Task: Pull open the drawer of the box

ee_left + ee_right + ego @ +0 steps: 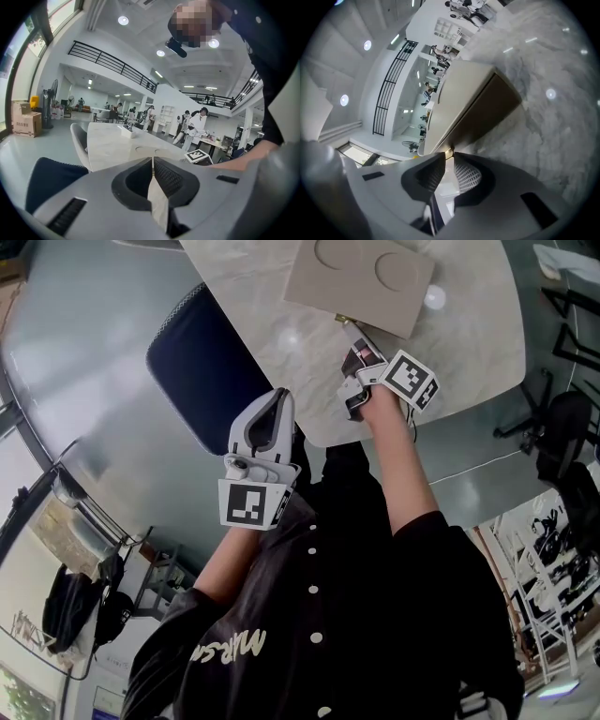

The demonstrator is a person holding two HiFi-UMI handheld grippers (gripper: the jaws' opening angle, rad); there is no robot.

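A flat beige box [361, 277] with two round hollows in its top lies on the marble table [469, 334]. A small brass knob [342, 320] sticks out of the box's near face, and the drawer front [487, 115] looks flush with the box. My right gripper [354, 338] reaches to that knob. In the right gripper view its jaws [449, 153] pinch the brass knob [449, 151] between their tips. My left gripper [272, 409] hangs off the table's near edge, close to my body, and its jaws [152, 161] are shut on nothing.
A dark blue chair [202, 362] stands at the table's left side, beside my left gripper. A white tray [127, 131] sits far down the table in the left gripper view. Several people stand in the hall beyond. Office chairs [562, 427] are at the right.
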